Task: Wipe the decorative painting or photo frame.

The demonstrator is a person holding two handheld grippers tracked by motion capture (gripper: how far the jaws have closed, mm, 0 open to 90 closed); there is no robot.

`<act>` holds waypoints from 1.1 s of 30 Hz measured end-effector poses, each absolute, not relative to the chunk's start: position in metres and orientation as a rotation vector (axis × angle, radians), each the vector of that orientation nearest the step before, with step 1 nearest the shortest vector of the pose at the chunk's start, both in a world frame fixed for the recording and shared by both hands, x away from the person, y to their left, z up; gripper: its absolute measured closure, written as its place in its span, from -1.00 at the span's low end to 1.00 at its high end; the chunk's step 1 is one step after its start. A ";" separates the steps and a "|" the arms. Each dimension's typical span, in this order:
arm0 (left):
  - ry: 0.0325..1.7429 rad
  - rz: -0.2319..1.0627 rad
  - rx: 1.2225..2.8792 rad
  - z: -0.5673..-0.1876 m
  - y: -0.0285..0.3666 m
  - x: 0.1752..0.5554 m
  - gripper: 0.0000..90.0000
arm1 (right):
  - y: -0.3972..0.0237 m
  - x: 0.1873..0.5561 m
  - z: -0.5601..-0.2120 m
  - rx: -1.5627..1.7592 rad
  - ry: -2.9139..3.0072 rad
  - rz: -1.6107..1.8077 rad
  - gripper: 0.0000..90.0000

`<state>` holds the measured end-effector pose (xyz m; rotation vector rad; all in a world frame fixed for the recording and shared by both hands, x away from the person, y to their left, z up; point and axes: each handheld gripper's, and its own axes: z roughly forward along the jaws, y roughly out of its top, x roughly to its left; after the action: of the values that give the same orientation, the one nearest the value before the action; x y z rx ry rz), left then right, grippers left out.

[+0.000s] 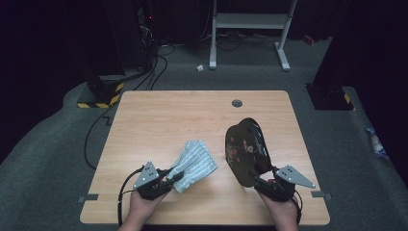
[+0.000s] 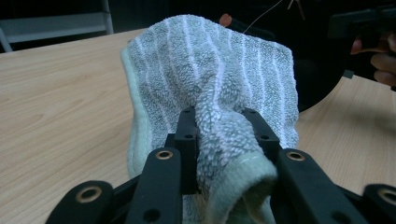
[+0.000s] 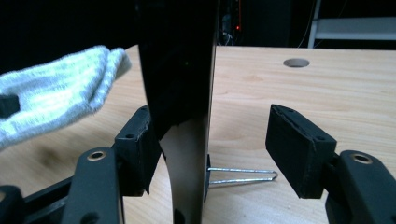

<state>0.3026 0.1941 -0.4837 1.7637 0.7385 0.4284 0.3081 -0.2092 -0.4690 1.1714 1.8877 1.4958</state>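
One finger alone touches the black lacquered plate, upright on edge over the surface between your right gripper's spread fingers, so it may topple if the striped cloth, clenched in your left gripper, pushes it

Bright tabletop, dark surroundings, soft focus
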 end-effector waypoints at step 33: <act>0.822 0.754 1.817 -0.435 0.119 0.355 0.58 | -0.211 0.305 -0.480 1.133 1.865 1.492 -0.06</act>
<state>0.3549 0.1188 -0.4349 1.8172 0.8216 0.7543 0.3052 -0.2115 -0.4801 1.1327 1.8647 1.4917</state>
